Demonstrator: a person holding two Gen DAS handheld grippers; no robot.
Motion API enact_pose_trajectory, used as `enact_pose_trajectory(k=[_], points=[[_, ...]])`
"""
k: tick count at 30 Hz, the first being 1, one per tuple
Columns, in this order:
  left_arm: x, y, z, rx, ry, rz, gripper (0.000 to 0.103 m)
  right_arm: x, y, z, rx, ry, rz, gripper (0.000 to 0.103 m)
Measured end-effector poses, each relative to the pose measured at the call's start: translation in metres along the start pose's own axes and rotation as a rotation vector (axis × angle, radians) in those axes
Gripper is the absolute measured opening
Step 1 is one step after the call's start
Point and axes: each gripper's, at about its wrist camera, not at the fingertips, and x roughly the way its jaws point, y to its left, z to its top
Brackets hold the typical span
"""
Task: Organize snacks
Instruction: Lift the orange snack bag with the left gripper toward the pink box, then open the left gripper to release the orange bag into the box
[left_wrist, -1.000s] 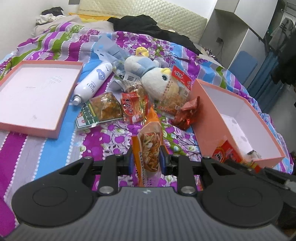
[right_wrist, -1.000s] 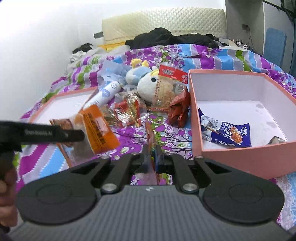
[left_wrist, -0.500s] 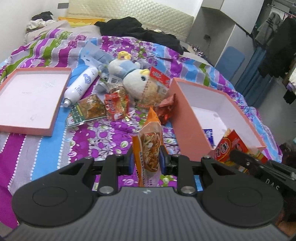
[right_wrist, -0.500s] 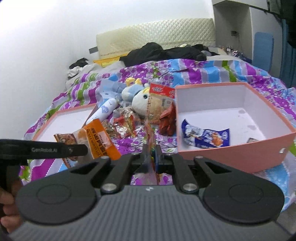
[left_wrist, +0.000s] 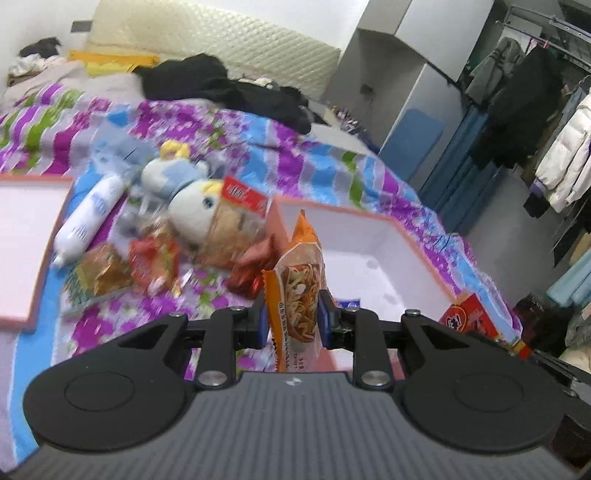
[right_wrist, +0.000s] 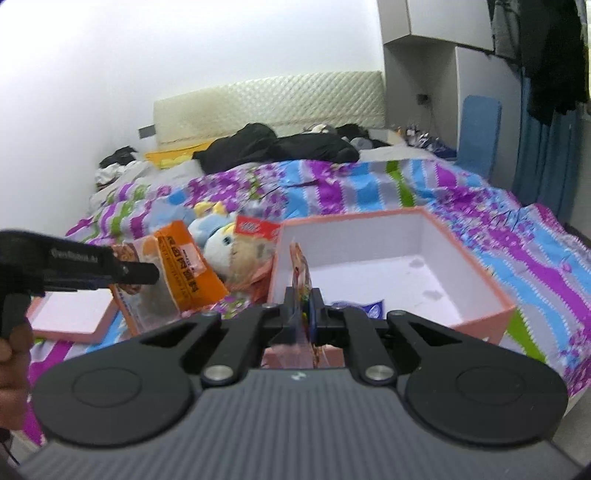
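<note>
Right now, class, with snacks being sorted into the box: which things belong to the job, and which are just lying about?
Job:
orange noodle packet, in left tongs
red packet, in right tongs
pink box
loose snacks

Lying about:
plush toy
white bottle
black clothes

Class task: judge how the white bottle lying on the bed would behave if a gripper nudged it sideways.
The white bottle is round and lies on its side, so it would probably roll. The soft quilt may slow it. Snack packets beside its cap end could block it.
</note>
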Motion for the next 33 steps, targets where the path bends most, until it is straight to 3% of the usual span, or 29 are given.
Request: enact_pose_trajectory(k=[8,17,25,33], points=[[0.053,-0.043,0.039,0.075,-0.004,-0.039,0.03,0.041,-0.053,0.025,0.034,-0.02,-0.059,0.009],[0.15,-0.08,0.052,0.126,0.094,-0.055,0.03,0.103,-0.099,0.027,0.069,0.024,-0.076,0.01],[0.219,-0.073,0.04,0.142,0.193,-0.015,0.03,0.158,-0.124,0.009,0.111,0.111,-0.064,0.01],[0.246,-0.068,0.041,0.133,0.222,0.007,0.031,0.185,-0.134,-0.006,0.16,0.172,-0.073,0.012]])
